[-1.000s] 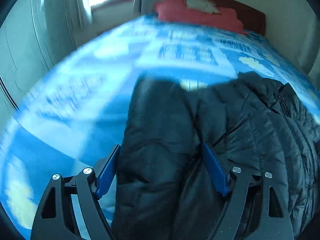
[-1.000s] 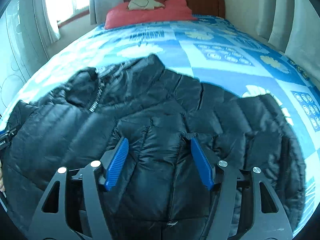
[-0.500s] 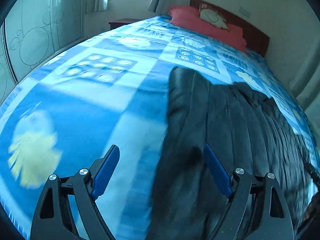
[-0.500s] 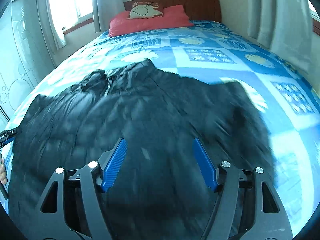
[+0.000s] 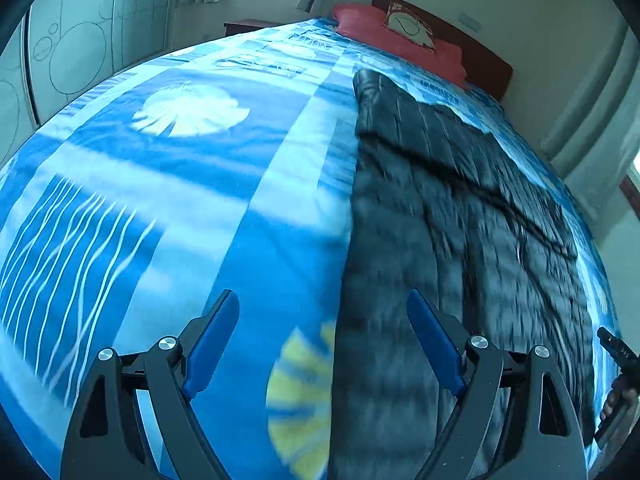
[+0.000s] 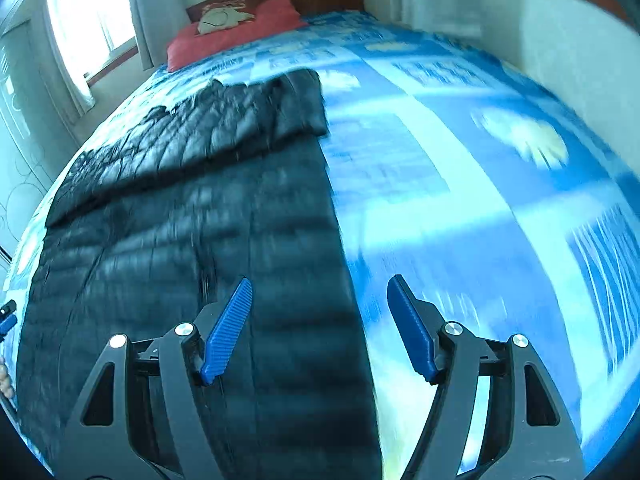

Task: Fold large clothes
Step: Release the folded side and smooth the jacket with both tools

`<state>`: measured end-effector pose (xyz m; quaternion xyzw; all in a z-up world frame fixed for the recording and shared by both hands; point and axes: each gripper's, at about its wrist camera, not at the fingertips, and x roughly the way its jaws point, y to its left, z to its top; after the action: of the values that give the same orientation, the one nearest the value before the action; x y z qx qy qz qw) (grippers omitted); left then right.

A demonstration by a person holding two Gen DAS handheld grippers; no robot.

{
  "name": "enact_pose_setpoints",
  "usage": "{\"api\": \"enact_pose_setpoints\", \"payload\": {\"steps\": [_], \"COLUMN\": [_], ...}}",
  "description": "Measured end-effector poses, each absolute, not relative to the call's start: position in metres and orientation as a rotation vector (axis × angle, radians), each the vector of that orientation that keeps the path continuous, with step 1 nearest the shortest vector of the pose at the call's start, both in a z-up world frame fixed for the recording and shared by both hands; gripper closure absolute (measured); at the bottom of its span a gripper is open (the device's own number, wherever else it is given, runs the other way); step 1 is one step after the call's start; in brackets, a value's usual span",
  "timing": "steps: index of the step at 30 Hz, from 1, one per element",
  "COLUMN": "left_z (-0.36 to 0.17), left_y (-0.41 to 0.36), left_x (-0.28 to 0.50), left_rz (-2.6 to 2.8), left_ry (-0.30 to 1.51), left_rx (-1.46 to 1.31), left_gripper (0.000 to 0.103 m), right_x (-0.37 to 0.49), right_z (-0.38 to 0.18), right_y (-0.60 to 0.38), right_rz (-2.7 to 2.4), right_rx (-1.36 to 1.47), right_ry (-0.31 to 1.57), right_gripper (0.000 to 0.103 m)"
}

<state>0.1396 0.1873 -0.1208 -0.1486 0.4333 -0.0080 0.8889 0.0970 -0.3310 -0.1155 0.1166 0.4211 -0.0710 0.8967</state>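
1. Your jacket [image 5: 460,216] lies flat on the bed [image 5: 200,184], right half of the left view.
2. Both grippers, left [image 5: 324,344] and right [image 6: 320,328], stand wide, empty.
3. It looks puffy, soft, slippery: pinch the side edge.

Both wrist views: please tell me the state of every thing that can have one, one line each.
Black jacket: lying flat on the bed, a sleeve folded across it.
Left gripper: open, holding nothing.
Right gripper: open, holding nothing.
Red pillow: at the headboard, a smaller cushion on it.
Blue bedspread: spread out.
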Motion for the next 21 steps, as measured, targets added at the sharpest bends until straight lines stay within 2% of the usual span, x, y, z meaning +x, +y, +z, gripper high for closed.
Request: {"api": "enact_pose_setpoints", "payload": {"steps": [9, 21], "left_z": [-0.133, -0.138], "left_y": [0.179, 0.173], "left_x": [0.074, 0.028], "left_rz": [-0.066, -0.133], "left_ry": [0.952, 0.964], "left_rx": [-0.349, -0.387], "left_gripper": [0.018, 0.018], "right_x": [0.019, -0.03], "right_z": [-0.139, -0.144], "right_y": [-0.329, -0.324], "right_rz": [-0.133, -0.079], "right_rx": [0.324, 0.376], "right_ry": [0.916, 0.921], "right_gripper": [0.033, 0.033]}}
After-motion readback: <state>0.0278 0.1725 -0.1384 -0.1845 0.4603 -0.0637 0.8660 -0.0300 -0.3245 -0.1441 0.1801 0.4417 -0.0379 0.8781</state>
